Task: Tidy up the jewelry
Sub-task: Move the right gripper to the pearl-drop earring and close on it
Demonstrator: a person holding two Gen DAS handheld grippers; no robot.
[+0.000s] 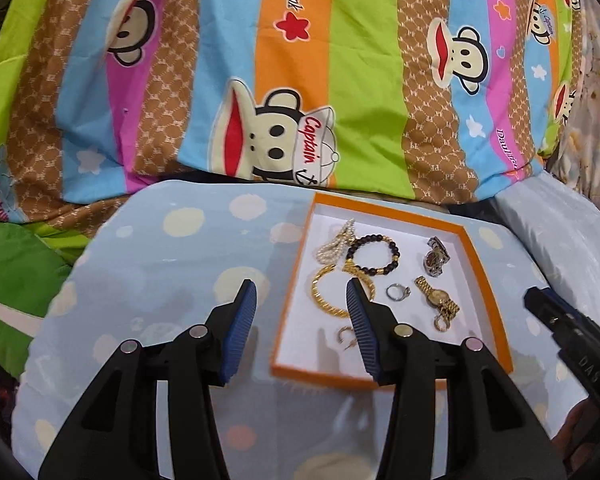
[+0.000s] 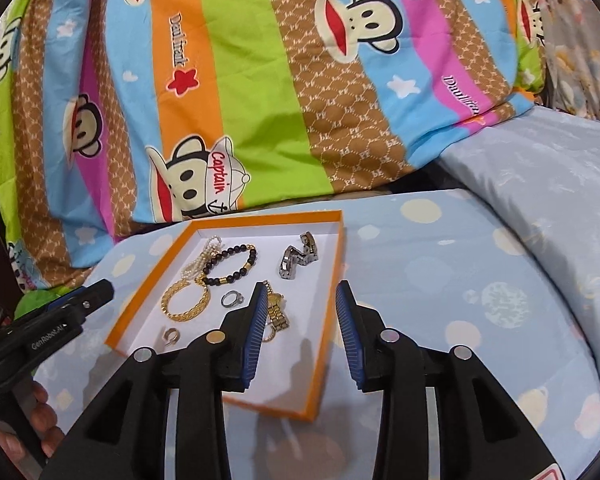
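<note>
Left wrist: left gripper (image 1: pixel 301 294) wide, empty, over box (image 1: pixel 485 264) left edge; right gripper (image 2: pixel 300 300) likewise. Seemingly choosing a piece; next, descend onto chain (image 1: pixel 327 292).

Tray (image 1: pixel 486 280): we see it on the cushion (image 1: pixel 160 264), before the blanket (image 1: pixel 300 60).
In tray: bead bracelet (image 1: pixel 374 256) behind chain (image 1: pixel 332 292); ring (image 1: pixel 397 292) between chain and watch (image 1: pixel 438 298).
Right: pillow (image 2: pixel 540 184).
</note>
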